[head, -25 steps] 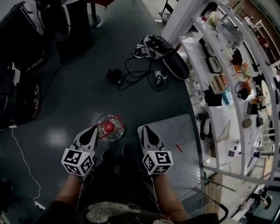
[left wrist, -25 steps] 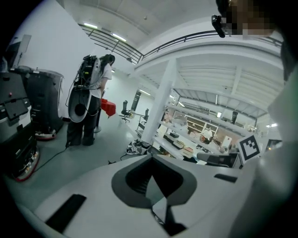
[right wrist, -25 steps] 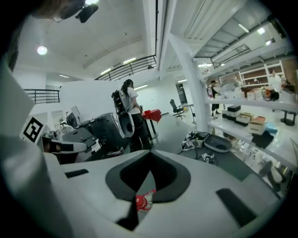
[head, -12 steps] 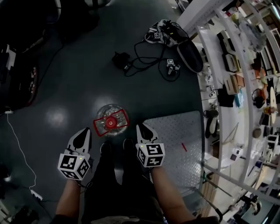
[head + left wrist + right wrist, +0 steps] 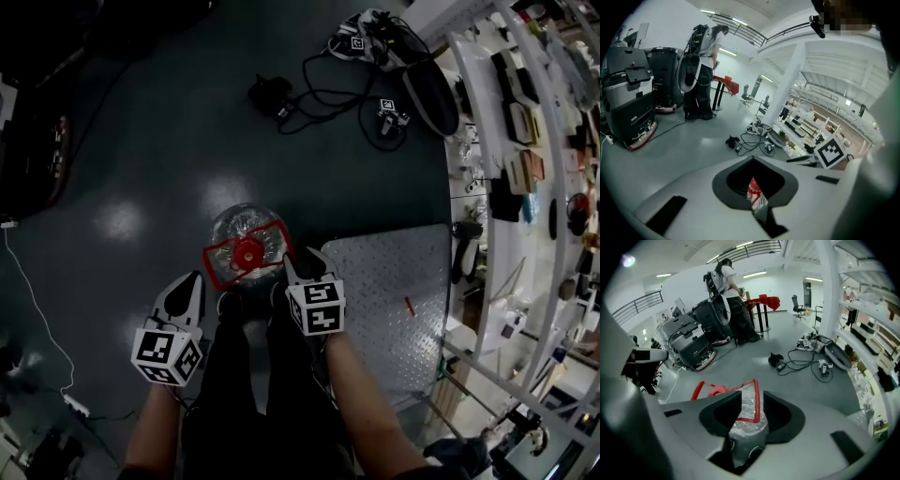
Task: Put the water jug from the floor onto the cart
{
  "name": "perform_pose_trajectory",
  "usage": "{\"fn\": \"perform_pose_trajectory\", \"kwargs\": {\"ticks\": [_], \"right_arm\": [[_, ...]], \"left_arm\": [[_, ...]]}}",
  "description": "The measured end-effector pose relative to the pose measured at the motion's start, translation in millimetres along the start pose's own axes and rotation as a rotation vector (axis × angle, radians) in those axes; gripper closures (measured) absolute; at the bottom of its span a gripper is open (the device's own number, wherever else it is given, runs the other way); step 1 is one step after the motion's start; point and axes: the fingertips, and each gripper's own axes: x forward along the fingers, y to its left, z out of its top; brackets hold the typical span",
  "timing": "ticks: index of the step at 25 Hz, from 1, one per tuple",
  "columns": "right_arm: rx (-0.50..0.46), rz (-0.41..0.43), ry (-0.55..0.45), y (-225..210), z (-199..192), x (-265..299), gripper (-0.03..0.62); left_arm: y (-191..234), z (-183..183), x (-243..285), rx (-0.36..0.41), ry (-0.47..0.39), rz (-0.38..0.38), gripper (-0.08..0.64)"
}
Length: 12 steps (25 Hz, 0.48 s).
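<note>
- The water jug (image 5: pixel 246 246) is seen standing upright on the dark floor (image 5: pixel 141 169), just beside the left edge of the cart's chequer-plate deck (image 5: pixel 394 300). It has not yet been lifted.
- A red cap and a red carrying handle (image 5: pixel 756 401) are carried on its top.
- Compared with a second ago, both grippers have been brought down towards the jug, and it is now shown larger in the head view.
- The right gripper (image 5: pixel 292 265), shut a second ago, is being opened. Its jaws are spread part-way, with the handle's right bar and the clear shoulder of the jug seen between them, but nothing is pressed by the pads.
- This is judged to be the approach for a grasp on the handle, so the lift is still to be done.
- The right gripper's tip is placed at the jug's right side, close over the handle frame.
- The left gripper (image 5: pixel 190 289) is held at the jug's lower left, near but apart from it. Its jaws are together and nothing is gripped; only a sliver of the jug is glimpsed past them.
</note>
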Motion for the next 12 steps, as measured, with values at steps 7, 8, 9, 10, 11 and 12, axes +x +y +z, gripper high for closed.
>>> {"fn": "perform_pose_trajectory", "kwargs": {"ticks": [7,8,9,10,11,12], "right_arm": [[-0.039,-0.02,0.115,-6,-21,54,0.476],[-0.045,-0.026,0.123,-7,-23,59,0.476],[-0.047,-0.035,0.129,-9,-23,63,0.476],[-0.047,-0.049,0.136,-10,-23,66,0.476],[-0.047,-0.063,0.143,-12,-23,69,0.477],[-0.048,-0.073,0.151,-12,-22,72,0.477]], "left_arm": [[22,-31,17,-0.018,0.047,-0.003,0.552],[24,-34,17,-0.019,0.053,-0.001,0.552],[25,-36,17,-0.021,0.058,0.0,0.552],[27,-37,17,-0.023,0.063,0.002,0.552],[29,-38,18,-0.026,0.068,0.003,0.552],[31,-39,18,-0.028,0.072,0.003,0.551]]}}
